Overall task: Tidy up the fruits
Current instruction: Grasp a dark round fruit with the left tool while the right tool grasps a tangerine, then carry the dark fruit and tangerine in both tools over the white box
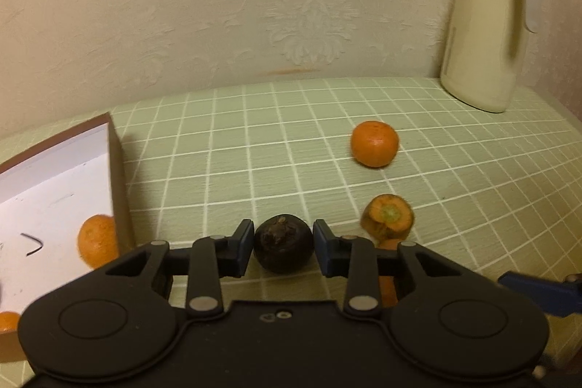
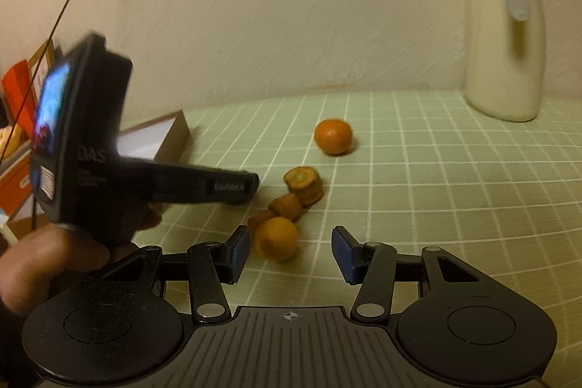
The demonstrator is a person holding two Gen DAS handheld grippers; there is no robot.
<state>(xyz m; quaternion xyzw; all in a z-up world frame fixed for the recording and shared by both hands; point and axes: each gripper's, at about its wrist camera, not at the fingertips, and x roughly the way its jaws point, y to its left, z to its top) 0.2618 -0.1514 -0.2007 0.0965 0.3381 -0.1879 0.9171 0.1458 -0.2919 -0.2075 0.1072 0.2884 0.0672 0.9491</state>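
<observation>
In the left wrist view my left gripper (image 1: pixel 283 247) is shut on a dark purple round fruit (image 1: pixel 283 248), just above the green checked tablecloth. A brown box with a white inside (image 1: pixel 54 177) lies to its left and holds two oranges (image 1: pixel 97 244). An orange (image 1: pixel 374 143) and a cut carrot (image 1: pixel 388 216) lie on the cloth to the right. In the right wrist view my right gripper (image 2: pixel 291 253) is open, with a small orange (image 2: pixel 276 239) just ahead between its fingers. Carrot pieces (image 2: pixel 302 186) and another orange (image 2: pixel 333 136) lie beyond.
A cream thermos jug (image 1: pixel 487 24) stands at the back right by the wall, also in the right wrist view (image 2: pixel 503 35). The left gripper's body (image 2: pixel 94 151) and the hand holding it fill the left of the right wrist view. Red boxes (image 2: pixel 18 90) stand far left.
</observation>
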